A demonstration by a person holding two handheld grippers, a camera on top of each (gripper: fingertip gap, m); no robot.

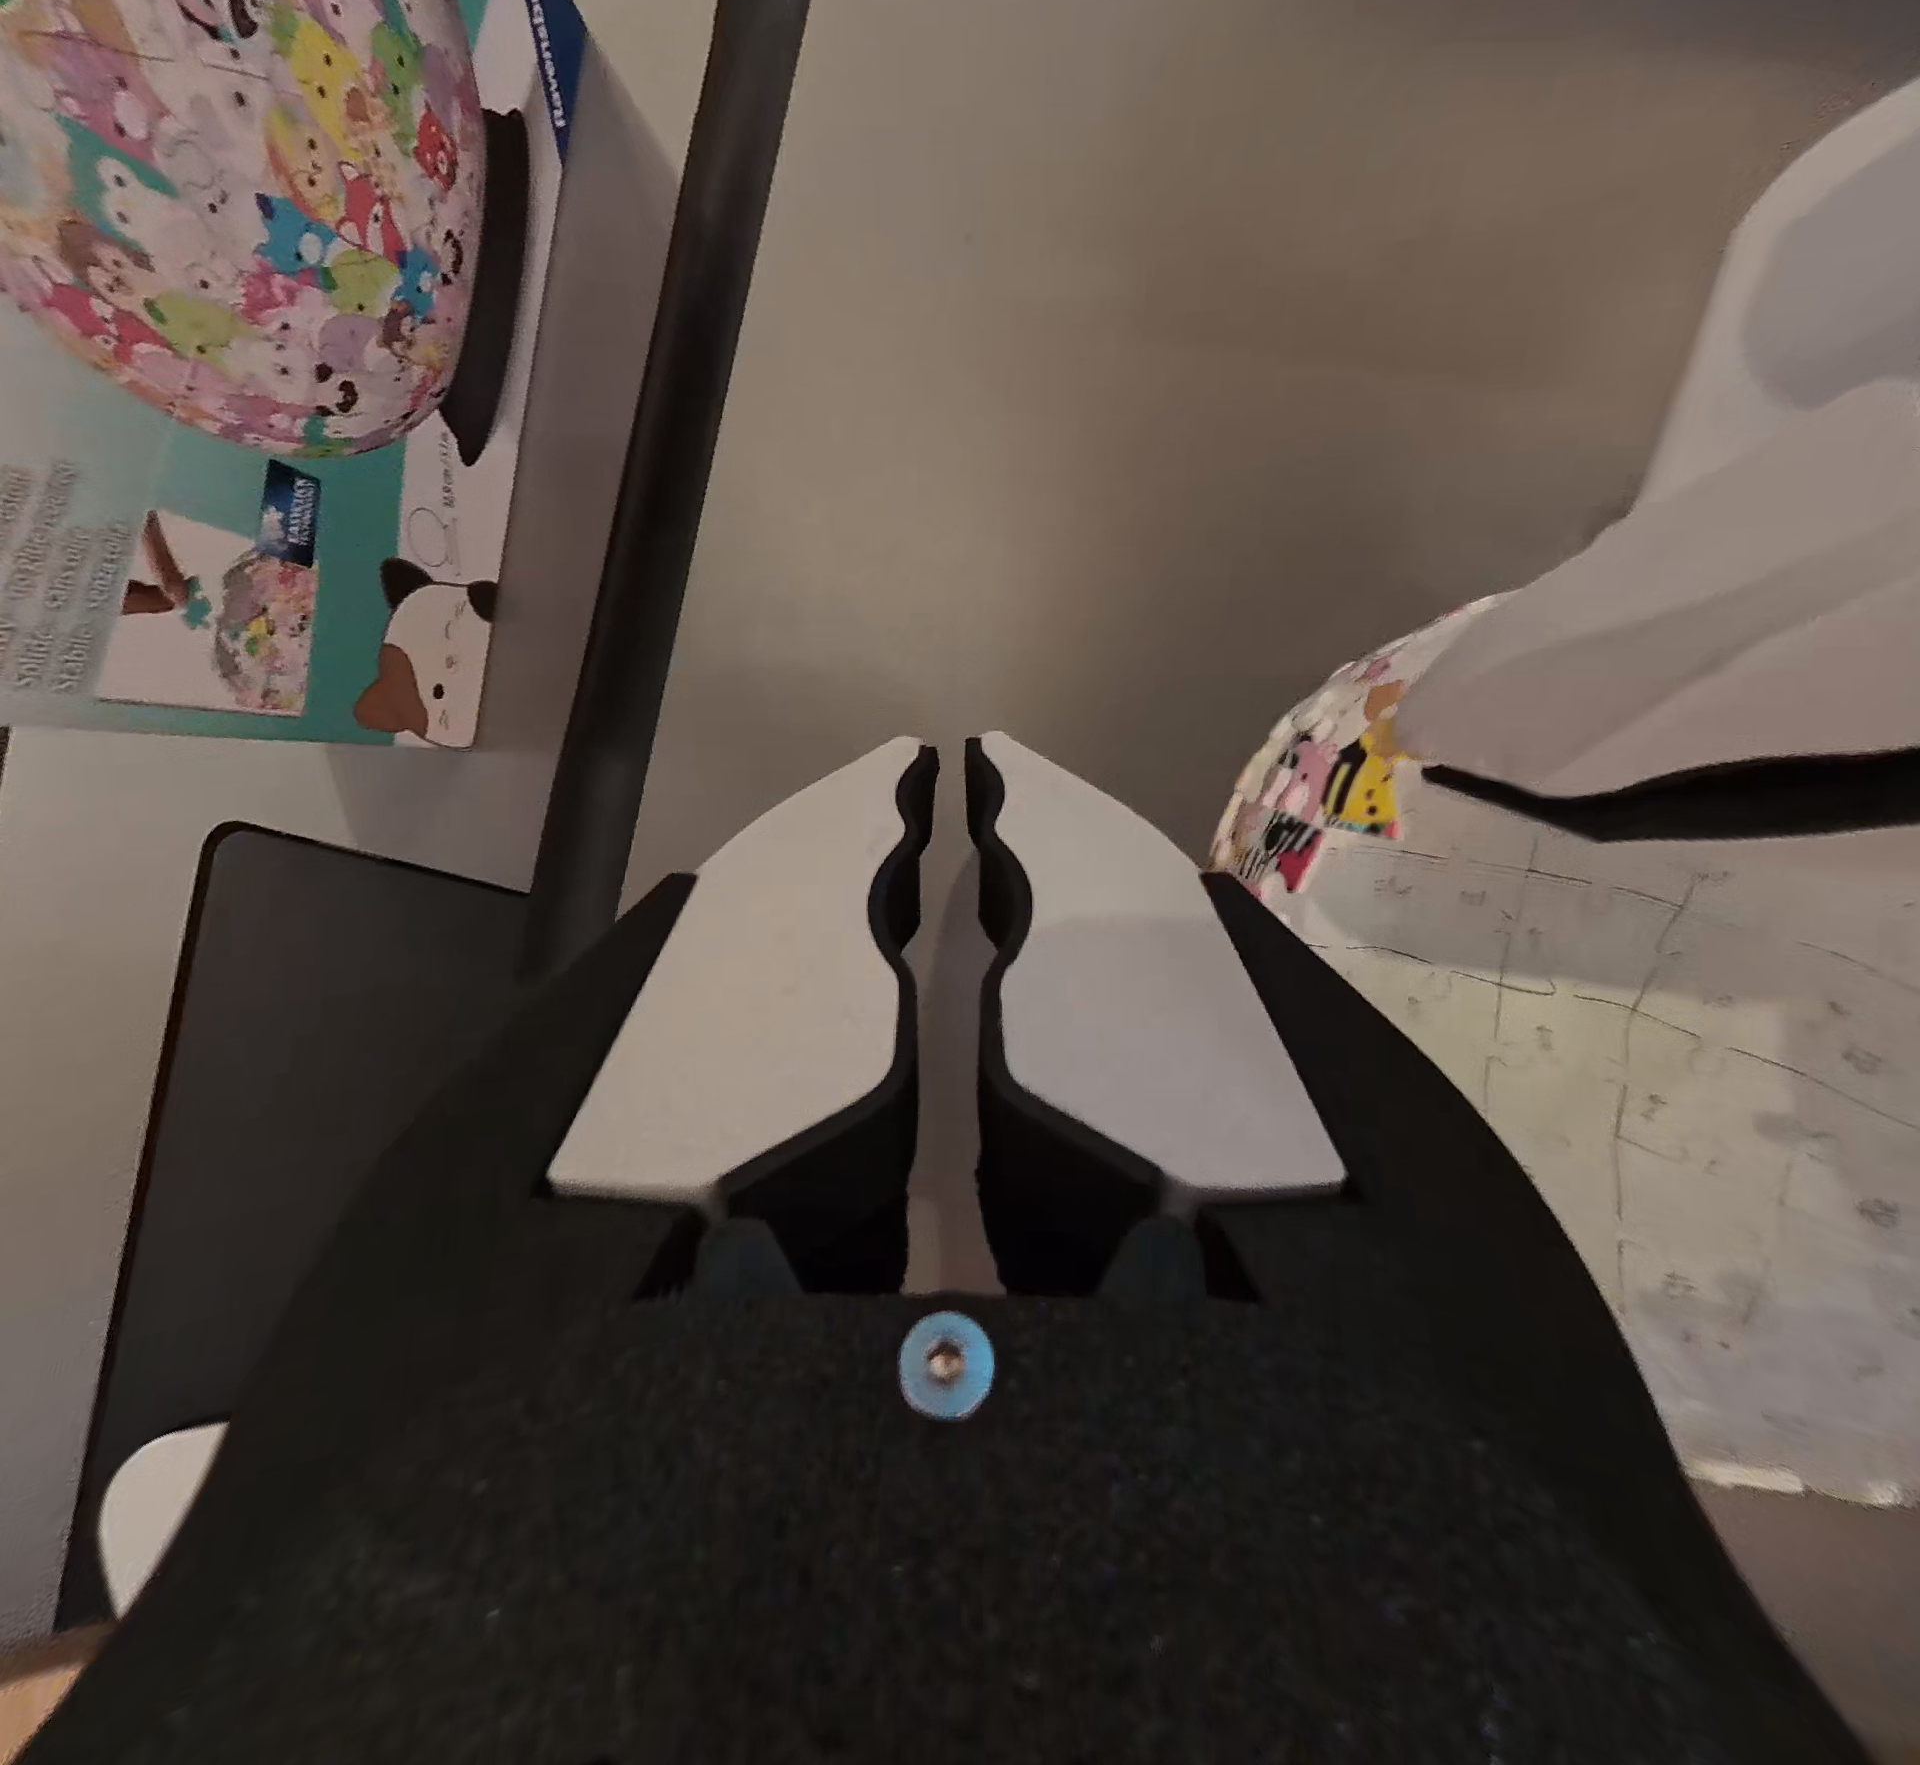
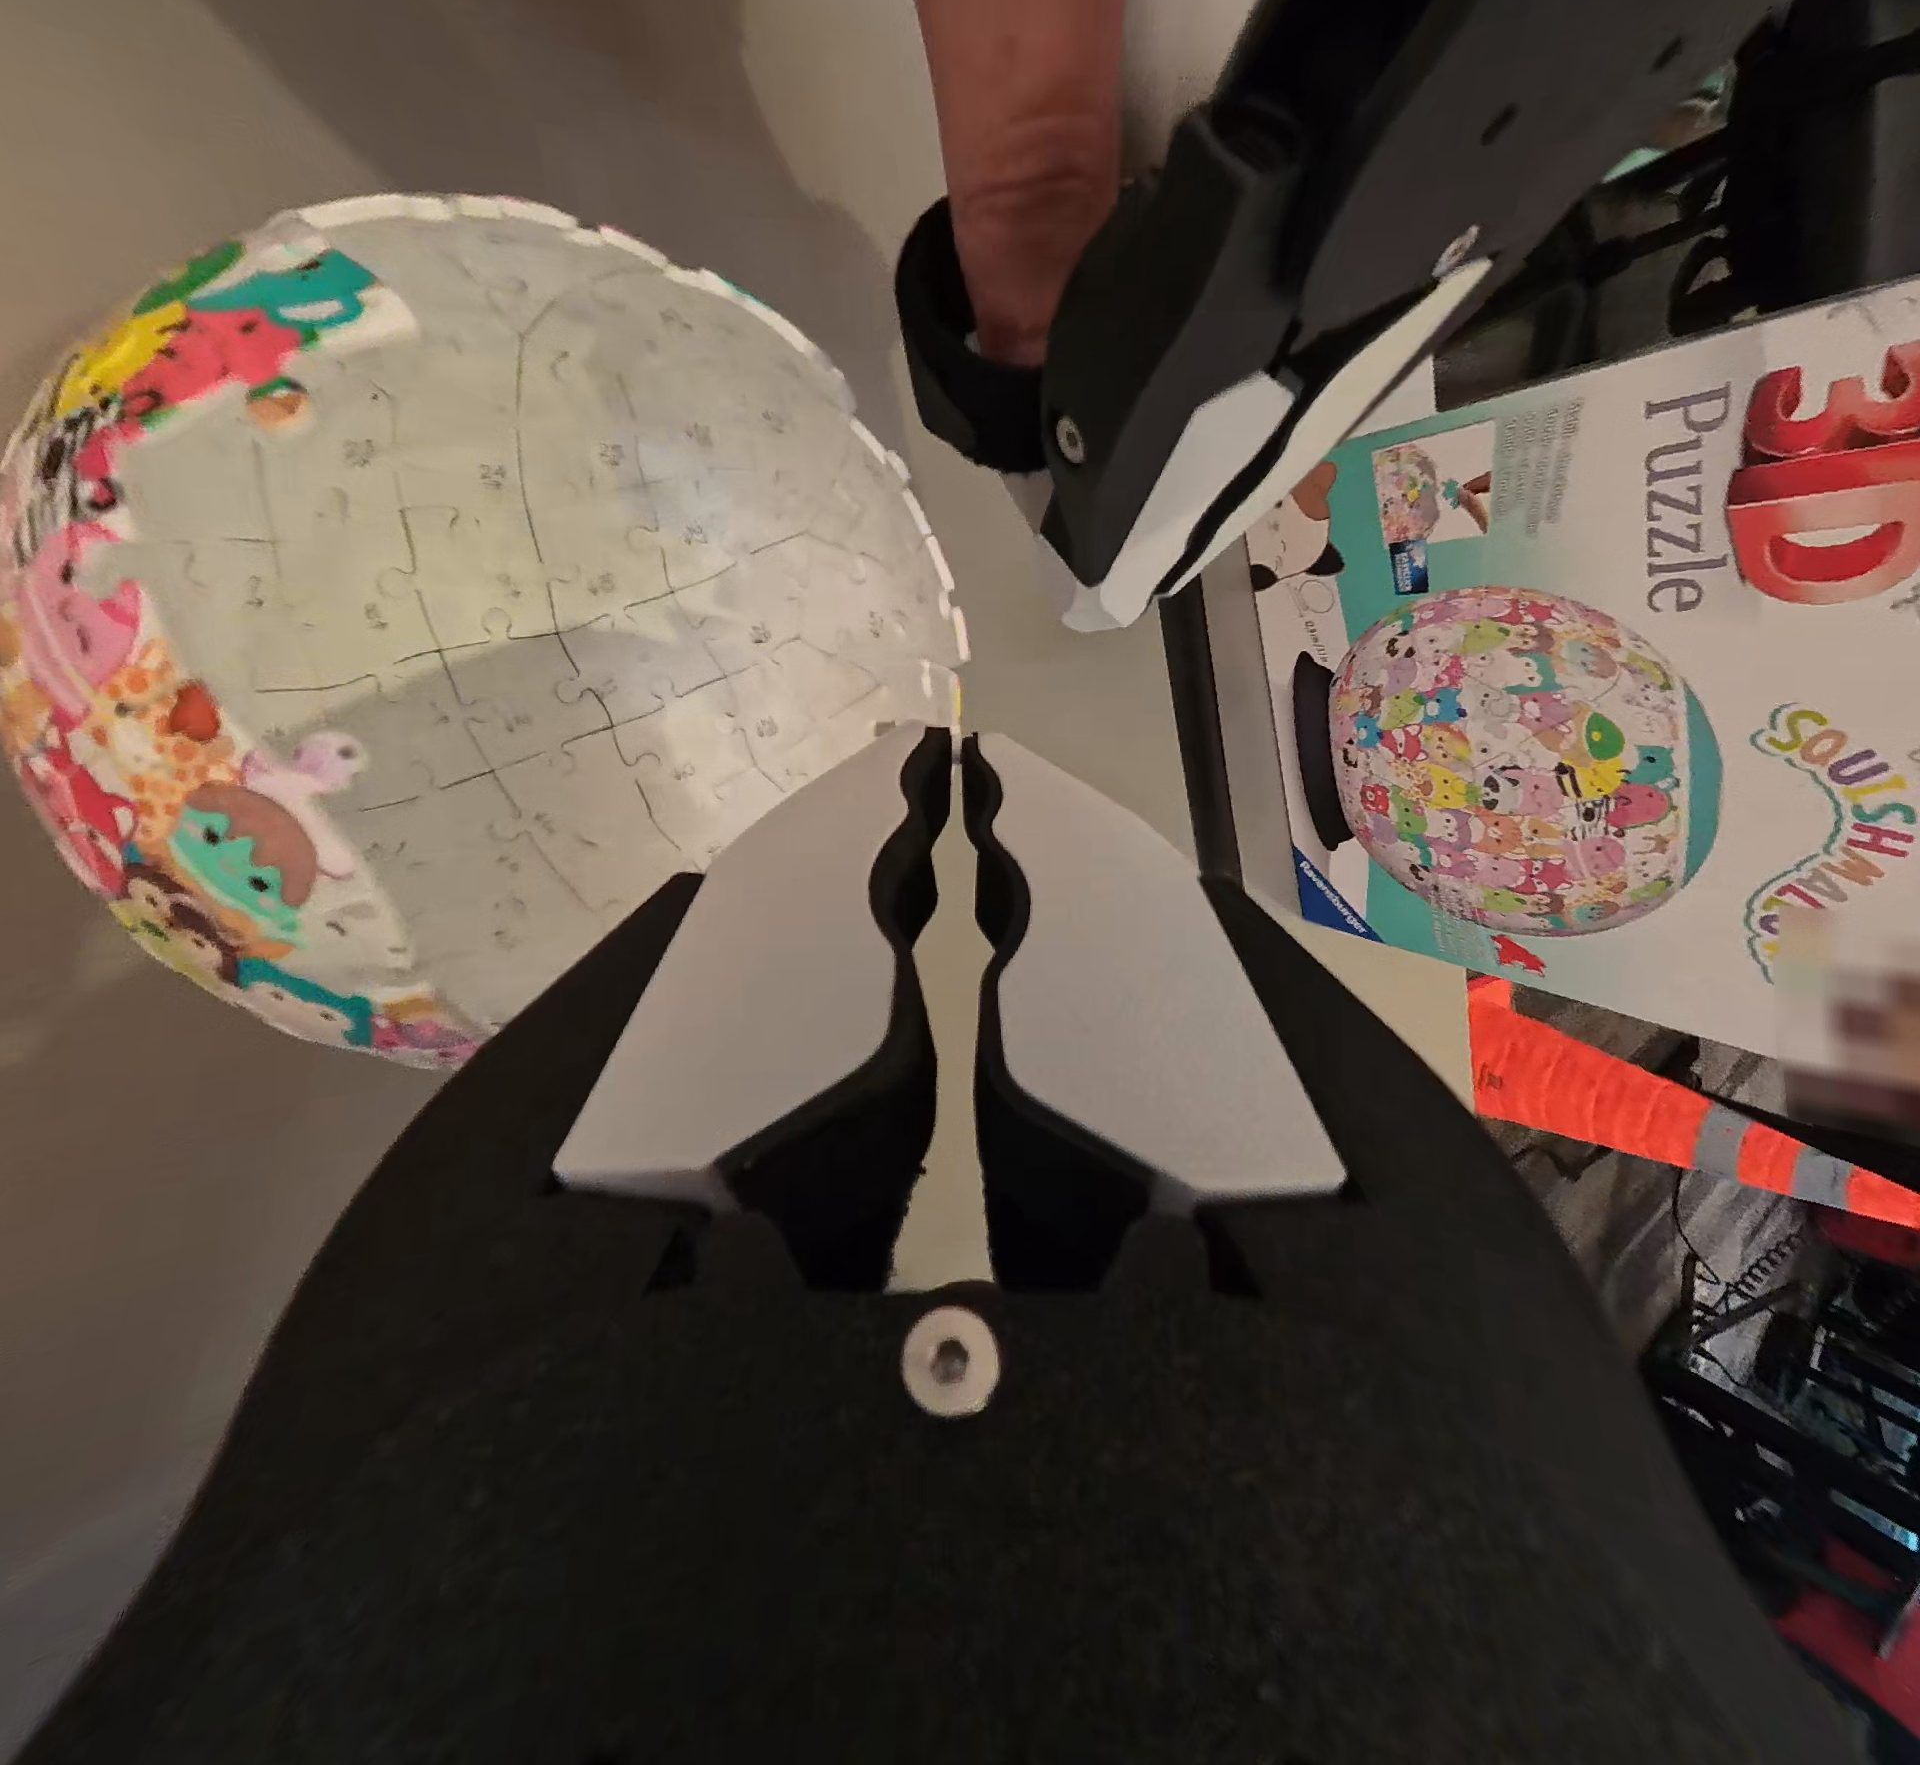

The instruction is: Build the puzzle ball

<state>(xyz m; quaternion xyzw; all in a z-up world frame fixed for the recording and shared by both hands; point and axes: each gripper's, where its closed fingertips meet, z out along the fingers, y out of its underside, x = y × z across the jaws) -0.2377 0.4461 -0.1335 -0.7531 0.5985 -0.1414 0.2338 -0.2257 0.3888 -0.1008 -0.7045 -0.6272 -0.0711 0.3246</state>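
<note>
Right wrist view | your right hand-held gripper [image 2: 956,747] is pinching the rim of the half-built ball [image 2: 447,593] lying on the desk [image 2: 260,32] | left hand-held gripper [image 1: 951,759] is sitting nearly closed, empty | shell is likely light, fragile: grip rim gently.

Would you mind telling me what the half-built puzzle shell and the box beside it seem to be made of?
The puzzle shell looks like thin rigid plastic: curved interlocking pieces hold a dome shape, matte white inside, printed colours outside. The box looks like printed cardboard with a slight sheen, flat faces and crisp edges. The right tool is pinched on the shell's rim.
</note>
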